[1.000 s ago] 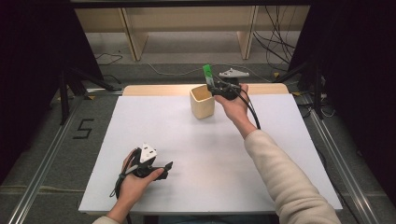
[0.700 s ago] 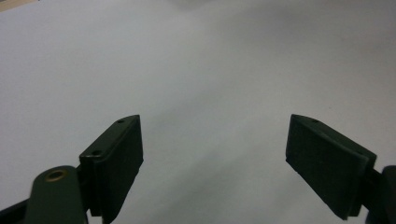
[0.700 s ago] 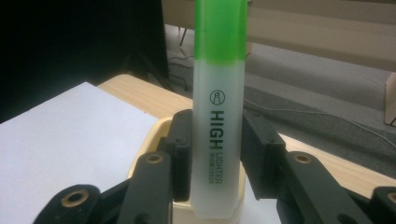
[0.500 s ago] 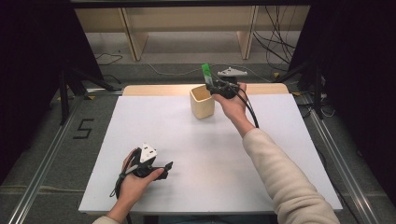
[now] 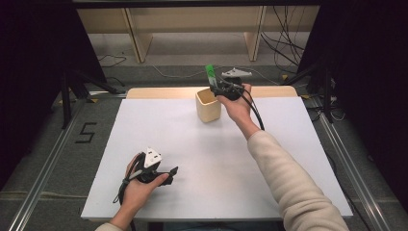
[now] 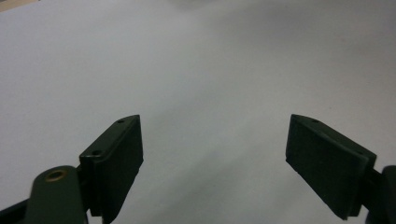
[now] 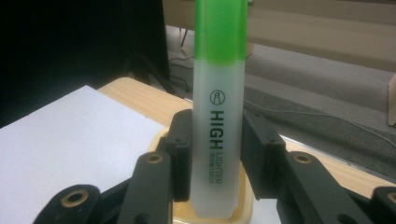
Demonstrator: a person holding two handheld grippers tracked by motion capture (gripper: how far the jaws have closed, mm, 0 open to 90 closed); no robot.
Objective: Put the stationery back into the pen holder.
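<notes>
One highlighter (image 7: 218,107), a flat-sided plastic stick with a frosted whitish barrel and a bright green cap end, stood upright in the centre of the right gripper view, clamped between the two matte black pads of the right gripper (image 7: 215,154). Its lower end sat just over the mouth of one pale wooden cup (image 5: 208,105), square with rounded corners, at upper centre of the high view. The cup stood on a smooth white sheet (image 5: 192,159) covering the table. At lower left, the left gripper (image 6: 212,158) held its two blocky jaws wide apart over bare sheet, gripping nothing.
</notes>
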